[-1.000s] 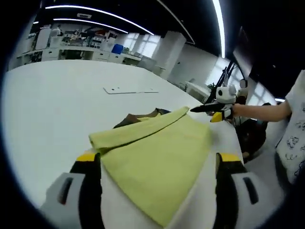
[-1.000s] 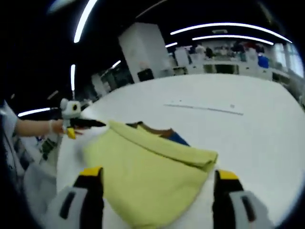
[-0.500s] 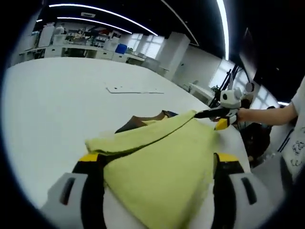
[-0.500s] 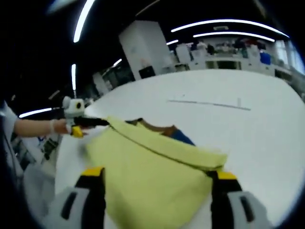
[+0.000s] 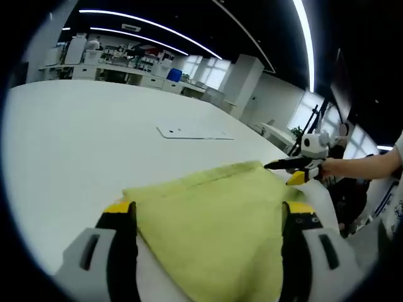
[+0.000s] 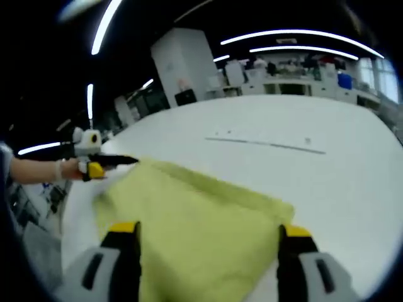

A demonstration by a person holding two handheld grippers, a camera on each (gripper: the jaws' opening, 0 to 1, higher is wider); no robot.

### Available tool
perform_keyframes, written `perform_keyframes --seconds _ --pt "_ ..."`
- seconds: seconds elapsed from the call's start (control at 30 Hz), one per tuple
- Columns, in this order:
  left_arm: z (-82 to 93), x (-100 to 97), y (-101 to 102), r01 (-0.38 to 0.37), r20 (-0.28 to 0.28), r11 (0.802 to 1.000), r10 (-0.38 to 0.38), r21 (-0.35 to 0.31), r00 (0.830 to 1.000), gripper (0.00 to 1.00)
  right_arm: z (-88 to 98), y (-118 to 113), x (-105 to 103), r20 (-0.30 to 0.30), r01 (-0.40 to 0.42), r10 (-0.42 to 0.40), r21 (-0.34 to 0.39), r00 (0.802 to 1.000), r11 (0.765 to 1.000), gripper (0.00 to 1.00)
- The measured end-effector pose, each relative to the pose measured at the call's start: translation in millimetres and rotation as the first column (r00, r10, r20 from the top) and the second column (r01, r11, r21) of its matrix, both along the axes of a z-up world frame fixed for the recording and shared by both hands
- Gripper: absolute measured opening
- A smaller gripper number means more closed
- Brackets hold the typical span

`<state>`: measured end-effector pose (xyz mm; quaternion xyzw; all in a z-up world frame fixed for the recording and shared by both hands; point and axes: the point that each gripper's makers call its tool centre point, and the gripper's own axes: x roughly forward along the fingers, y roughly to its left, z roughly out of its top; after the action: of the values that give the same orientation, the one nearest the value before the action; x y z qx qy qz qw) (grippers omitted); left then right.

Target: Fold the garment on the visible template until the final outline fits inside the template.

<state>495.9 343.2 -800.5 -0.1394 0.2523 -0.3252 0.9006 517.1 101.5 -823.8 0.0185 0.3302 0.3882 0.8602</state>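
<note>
white table (image 5: 75,145), ceiling light strips (image 5: 135,16), far shelving (image 5: 94,60), white pillar (image 6: 182,66)

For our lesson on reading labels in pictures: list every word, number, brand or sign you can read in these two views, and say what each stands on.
None can be read.
The yellow garment is plain, with no print or label showing.
The white table bears no writing; the flat sheet lying on it shows only small dots.
The shelves at the back hold things too small and blurred to read.
Both grippers carry yellow and black parts, no lettering.
</note>
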Motion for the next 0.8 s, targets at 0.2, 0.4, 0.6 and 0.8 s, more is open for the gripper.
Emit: perform_keyframes --seconds 0.2,0.4,0.6,0.8 --pt "4.0 -6.3 4 0.006 0.001 1.0 -0.006 0.008 1.0 0.92 1.3 -1 -5 0.003 -0.018 0.018 -0.012 1.0 1.0 0.9" --pt "8.9 -15.3 7 0.009 0.004 1.0 -0.009 0.009 1.0 0.9 10.4 -6 -15 0.016 -0.011 0.011 -0.003 1.0 1.0 0.9" --pt "14.6 -39.0 7 0.016 0.007 1.0 -0.016 0.002 1.0 0.86 17.3 -20 -39 0.022 0.001 -0.001 0.007 1.0 1.0 0.88" --pt "12.2 -63.7 18 -0.004 -0.003 1.0 0.004 -0.002 1.0 0.84 14.8 -32 -64 0.011 0.018 -0.018 0.008 1.0 1.0 0.85"
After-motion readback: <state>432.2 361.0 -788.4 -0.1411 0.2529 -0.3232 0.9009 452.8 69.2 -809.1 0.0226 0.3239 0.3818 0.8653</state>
